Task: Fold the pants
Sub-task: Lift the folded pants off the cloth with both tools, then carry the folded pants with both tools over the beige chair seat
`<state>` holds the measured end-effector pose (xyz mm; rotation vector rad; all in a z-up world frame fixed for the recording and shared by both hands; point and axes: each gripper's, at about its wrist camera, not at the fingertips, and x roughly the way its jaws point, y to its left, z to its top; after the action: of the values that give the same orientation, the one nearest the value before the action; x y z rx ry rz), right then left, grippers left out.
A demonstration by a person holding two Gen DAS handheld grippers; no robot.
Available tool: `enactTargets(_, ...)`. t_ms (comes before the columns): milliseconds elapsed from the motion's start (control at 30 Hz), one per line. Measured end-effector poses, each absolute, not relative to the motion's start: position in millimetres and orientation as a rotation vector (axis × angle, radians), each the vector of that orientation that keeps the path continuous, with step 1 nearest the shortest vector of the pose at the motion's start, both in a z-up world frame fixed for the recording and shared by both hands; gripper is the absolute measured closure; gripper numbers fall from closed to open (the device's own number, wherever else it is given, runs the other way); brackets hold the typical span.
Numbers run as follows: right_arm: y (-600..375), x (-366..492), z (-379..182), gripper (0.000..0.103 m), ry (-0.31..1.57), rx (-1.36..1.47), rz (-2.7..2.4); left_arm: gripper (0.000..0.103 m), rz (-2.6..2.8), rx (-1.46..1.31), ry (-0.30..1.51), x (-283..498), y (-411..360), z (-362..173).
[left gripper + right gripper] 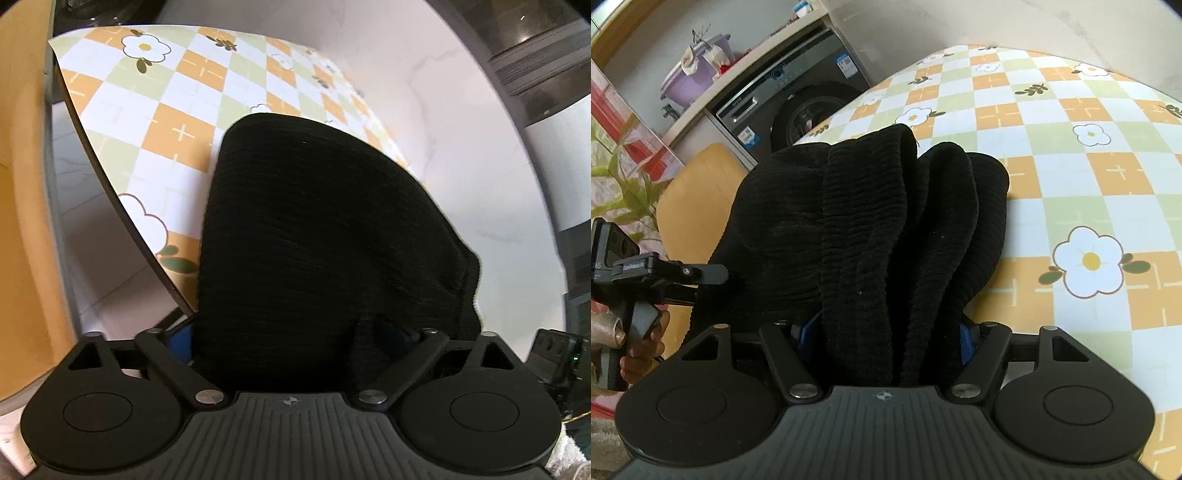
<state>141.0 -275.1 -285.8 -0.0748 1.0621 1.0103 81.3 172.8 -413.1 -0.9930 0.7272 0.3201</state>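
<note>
The black pants [871,229] are gripped in bunched layers by the right claw [886,332] and the left claw [295,332], partly lifted near the bench [1089,192] edge. A fold appears half carried over; laying down and smoothing remain.

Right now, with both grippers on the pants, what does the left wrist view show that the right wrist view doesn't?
Only the left wrist view shows the table's dark near edge with pale floor beyond both sides. Only the right wrist view shows the washing machine, a purple basin, the left gripper's handle in a hand, and bunched folds. Both show the black pants clamped in the jaws, the checked floral tablecloth and a yellow chair.
</note>
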Motion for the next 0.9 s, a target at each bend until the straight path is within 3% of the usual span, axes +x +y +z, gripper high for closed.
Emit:
enactTargets(167,-244.4,121.0,-279.2,0.035,1.069,-0.150,0.989,0.005,0.350,-1.015,0.777,73.0,170.4,-435.8)
enactTargets(333,-204.3,81.2,-270.6,0.040,1.045,-0.225,0.965,0.033,0.325,-1.054,0.701,11.5,188.8,-433.6)
enactTargets(433,-170.1,44.1,-269.2,0.044,1.035,-0.262,0.983,0.039,0.338,-1.052,0.681,-40.0,202.2,-427.4)
enactTargets(633,-90.1,-38.0,-274.6,0.052,1.008,-0.298,1.058,0.044,0.415,-1.052,0.688,-148.1,226.6,-421.4)
enactTargets(900,16.2,-109.3,-319.9,0.052,1.111,-0.370,1.200,0.044,0.594,-1.108,0.707,-277.8,253.8,-435.6)
